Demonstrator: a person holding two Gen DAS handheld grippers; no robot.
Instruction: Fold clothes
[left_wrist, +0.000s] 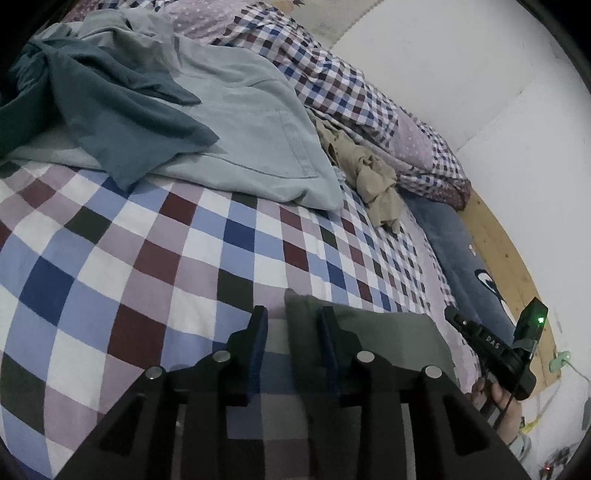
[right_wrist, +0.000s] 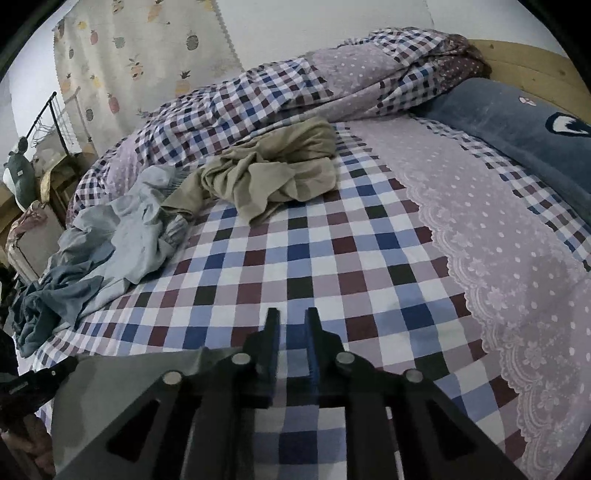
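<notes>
A folded grey-green garment (left_wrist: 384, 332) lies flat on the checked bedsheet (left_wrist: 147, 266). My left gripper (left_wrist: 293, 317) hovers over its left edge, open, with nothing pinched between the fingers. In the right wrist view the same garment (right_wrist: 122, 391) sits at the lower left. My right gripper (right_wrist: 293, 321) is beside it over bare sheet, open with a narrow gap and nothing in it. A hand holds the right gripper (left_wrist: 458, 321) at the garment's far side. Unfolded clothes lie further up the bed: a light blue garment (left_wrist: 240, 122), a dark teal one (left_wrist: 122, 122) and a beige one (right_wrist: 269, 173).
A rumpled checked quilt (right_wrist: 258, 96) runs along the far side of the bed. A blue pillow (right_wrist: 517, 129) rests against the wooden headboard (right_wrist: 535, 70). A metal rack and a soft toy (right_wrist: 16, 170) stand past the bed's left end. A white wall (left_wrist: 443, 74) lies behind.
</notes>
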